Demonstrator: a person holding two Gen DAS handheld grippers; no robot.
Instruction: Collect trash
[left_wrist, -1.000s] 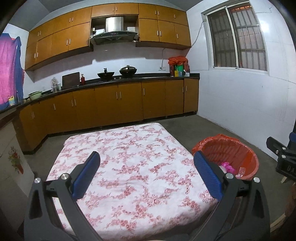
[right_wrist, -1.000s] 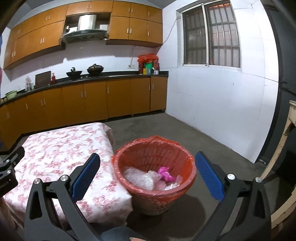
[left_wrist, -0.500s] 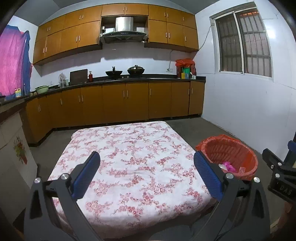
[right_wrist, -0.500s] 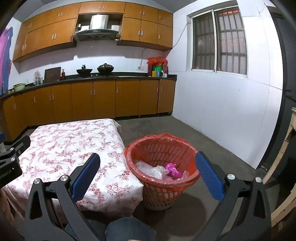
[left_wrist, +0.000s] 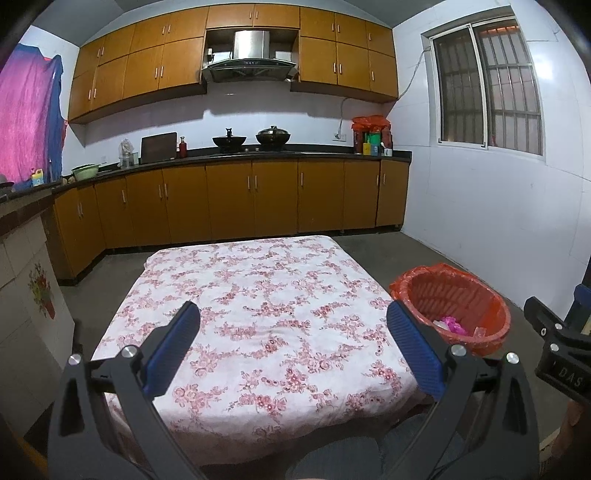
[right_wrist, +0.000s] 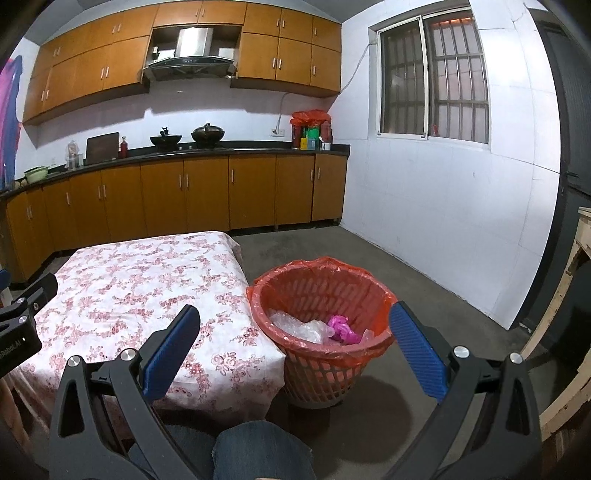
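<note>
1. The kitchen fills more of both views than a second ago: the cameras have drawn back and up, so the brown wooden cabinets (left_wrist: 255, 199) and the steel range hood (left_wrist: 249, 55) now show in full. I read this as the person stepping away from the work, which suggests collecting is finished or nearly so.
2. The table (left_wrist: 258, 317), under a soft white cloth printed with pink flowers, shows no litter on its flat top in either view.
3. The trash basket (right_wrist: 321, 365) stands on the grey concrete floor just beside the table's right corner. It is a round, tapering plastic lattice lined with a thin, glossy orange bag (right_wrist: 295, 269) folded over the rim.
4. The trash lies in the bottom of the basket: crinkled clear plastic wrap (right_wrist: 299, 326) and a small crumpled pink piece (right_wrist: 341, 328).
5. The left gripper (left_wrist: 293, 349) is spread wide and carries nothing; its blue ribbed pads (left_wrist: 173, 349) sit on black frames.
6. The right gripper (right_wrist: 295, 349) is likewise wide and empty, held above and short of the basket.
</note>
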